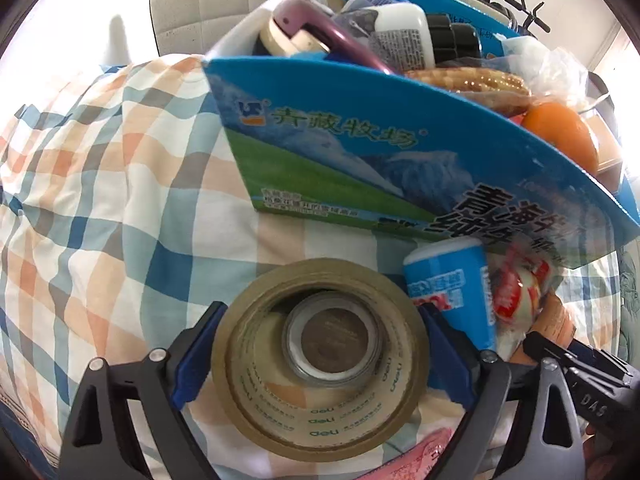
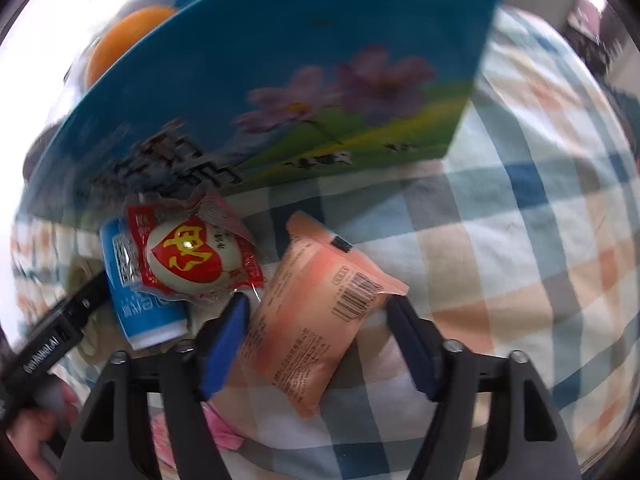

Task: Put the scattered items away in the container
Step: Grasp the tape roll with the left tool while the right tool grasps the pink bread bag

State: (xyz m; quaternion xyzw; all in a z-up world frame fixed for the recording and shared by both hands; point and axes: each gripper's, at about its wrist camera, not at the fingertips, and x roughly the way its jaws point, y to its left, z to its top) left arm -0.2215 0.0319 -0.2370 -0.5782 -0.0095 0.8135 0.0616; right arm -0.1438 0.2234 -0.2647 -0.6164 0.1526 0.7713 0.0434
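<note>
A blue printed carton (image 1: 360, 128) stands on the checked cloth, full of items. My left gripper (image 1: 320, 344) is shut on a roll of brown tape (image 1: 320, 360), its blue pads against both sides, in front of the carton. A blue-and-white tube (image 1: 448, 288) and a red-wrapped egg packet (image 1: 516, 292) lie by the carton's right end. In the right wrist view my right gripper (image 2: 316, 316) is open around a peach snack packet (image 2: 312, 316), which lies between the pads. The egg packet (image 2: 188, 256) and the tube (image 2: 136, 304) lie left of it, below the carton (image 2: 280, 80).
The carton holds an orange (image 1: 560, 132), a white bottle (image 1: 400, 36), a pink-handled tool (image 1: 320, 28), corn and dark cylinders. A pink item (image 2: 224, 432) lies on the cloth under my right gripper. A chair back (image 1: 224, 4) stands beyond the cloth.
</note>
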